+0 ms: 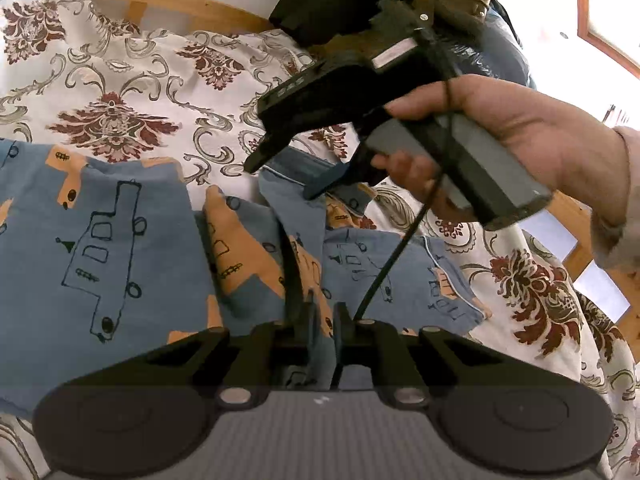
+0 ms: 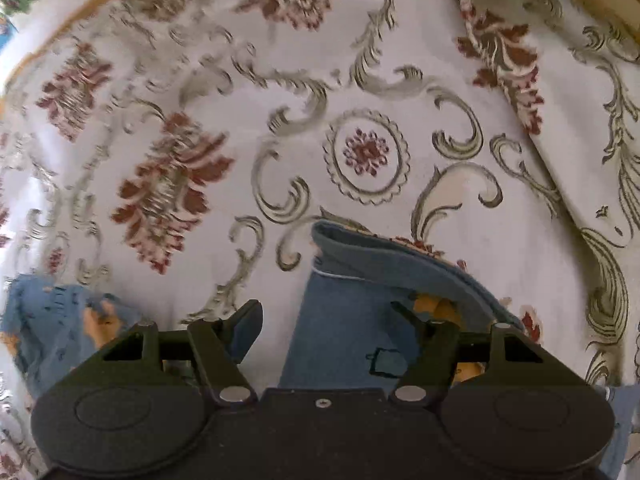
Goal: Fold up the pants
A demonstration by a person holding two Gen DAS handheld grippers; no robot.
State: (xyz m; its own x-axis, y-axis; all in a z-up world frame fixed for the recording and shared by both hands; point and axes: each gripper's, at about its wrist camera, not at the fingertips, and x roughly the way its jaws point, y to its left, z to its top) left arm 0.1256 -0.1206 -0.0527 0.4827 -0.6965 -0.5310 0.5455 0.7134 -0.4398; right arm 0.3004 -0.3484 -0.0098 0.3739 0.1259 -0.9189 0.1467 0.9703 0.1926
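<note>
The floral bedspread (image 1: 132,92) is covering the whole bed, and the blue truck-print pants (image 1: 100,240) are lying rumpled across it. The left gripper (image 1: 323,320) is sitting low, its fingers pressed nearly together and pinching a fold of the pants. A hand (image 1: 520,144) is carrying the right gripper (image 2: 326,328) above the waistband (image 2: 384,256), its fingers spread wide with cloth lying between them, not clamped.
</note>
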